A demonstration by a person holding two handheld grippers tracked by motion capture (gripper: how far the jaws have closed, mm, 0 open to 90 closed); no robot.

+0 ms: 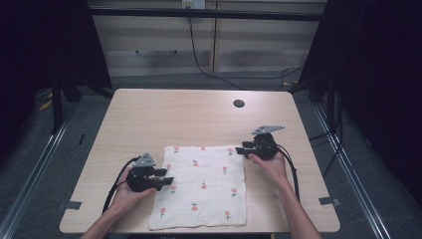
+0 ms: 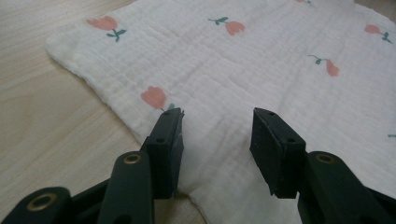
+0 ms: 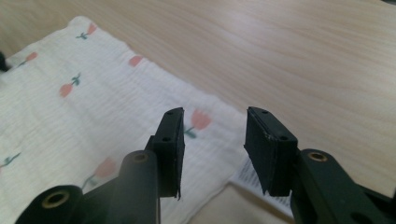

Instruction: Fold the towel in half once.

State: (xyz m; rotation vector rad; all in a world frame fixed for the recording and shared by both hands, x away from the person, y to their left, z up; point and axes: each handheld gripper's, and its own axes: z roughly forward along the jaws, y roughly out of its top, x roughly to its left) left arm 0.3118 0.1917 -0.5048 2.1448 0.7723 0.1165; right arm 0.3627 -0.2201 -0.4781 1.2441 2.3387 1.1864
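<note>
So there's a light wooden table (image 1: 149, 114) with a white cloth (image 1: 201, 186) lying flat on the near half of it, pretty much centred and reaching down to the front edge, printed all over with little pink tulips on green stems. The left gripper (image 1: 166, 177) sits at the cloth's left edge, about halfway down that side, with the person's left hand (image 1: 130, 191) wrapped around it from below; its jaws are spread apart with nothing between them, and in the left gripper view (image 2: 217, 123) you can see them hanging right over the cloth (image 2: 261, 60) just inside its edge, one tulip sitting right by the tip of the left jaw and bare table (image 2: 42, 121) off to the side. The right gripper (image 1: 242, 149) is up at the cloth's far right corner, held by the right hand (image 1: 268, 162), with a grey three-cornered plate (image 1: 267, 129) sticking up on top of it. Its jaws are wide open too, holding nothing; in the right gripper view (image 3: 214, 123) they straddle that corner of the cloth (image 3: 93, 107), and a small white label (image 3: 254, 182) with print on it pokes out from the cloth's edge down by the right jaw. There's also a dark round hole (image 1: 239, 103) in the tabletop toward the far side, well away from the cloth.
</note>
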